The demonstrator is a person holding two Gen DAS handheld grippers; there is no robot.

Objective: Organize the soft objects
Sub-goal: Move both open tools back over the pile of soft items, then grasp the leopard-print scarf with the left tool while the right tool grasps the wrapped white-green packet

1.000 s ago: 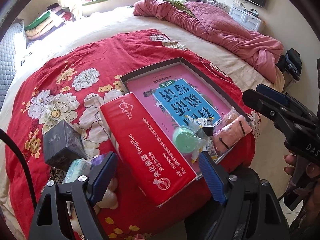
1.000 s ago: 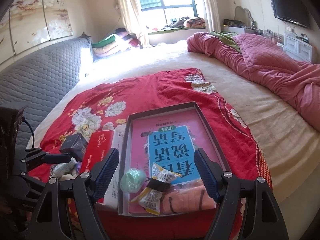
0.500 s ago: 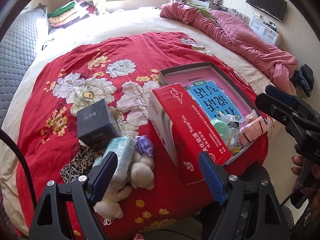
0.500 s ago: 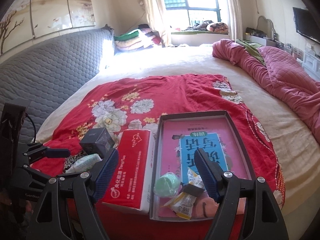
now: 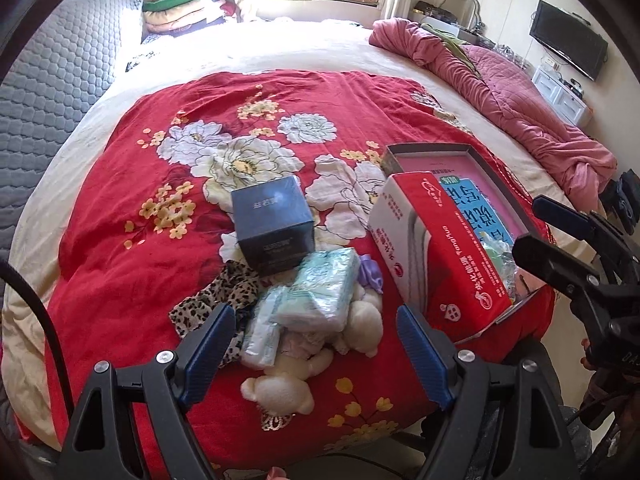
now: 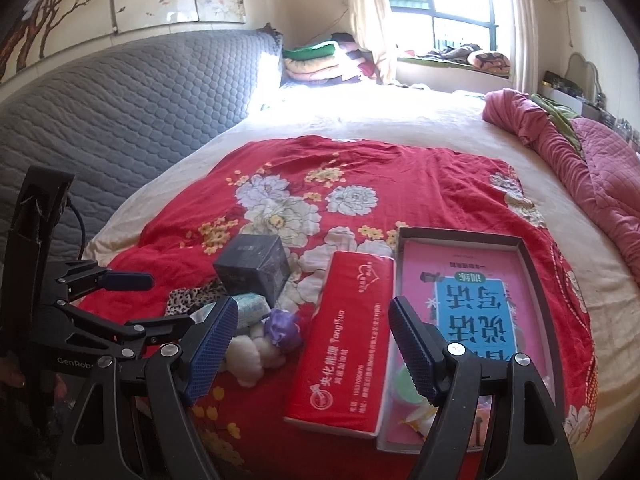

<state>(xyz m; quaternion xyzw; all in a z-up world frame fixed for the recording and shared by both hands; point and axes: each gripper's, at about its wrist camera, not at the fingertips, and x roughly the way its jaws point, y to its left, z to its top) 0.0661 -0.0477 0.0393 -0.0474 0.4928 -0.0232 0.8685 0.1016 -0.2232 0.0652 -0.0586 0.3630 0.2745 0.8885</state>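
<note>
1. Sunlit bedroom in the left wrist view: a bed carries a red floral blanket, with a rumpled pink quilt at the far right.
2. Between the spread, empty jaws of the left gripper lies a heap of soft things: a white plush toy, clear-wrapped tissue packs resting on it, and a leopard-print cloth just to the left.
3. A dark box stands behind the heap, touching the cloth.
4. To the right, a red tissue package leans against the rim of a grey tray that holds a pink book.
5. The right gripper hovers over the tray's near end, jaws apart.
6. In the right wrist view, the right gripper shows wide-open jaws with the red tissue package below them.
7. The plush toy, a purple bow and the dark box sit left of the package.
8. The left gripper hangs at the left edge, jaws apart, holding nothing.
</note>
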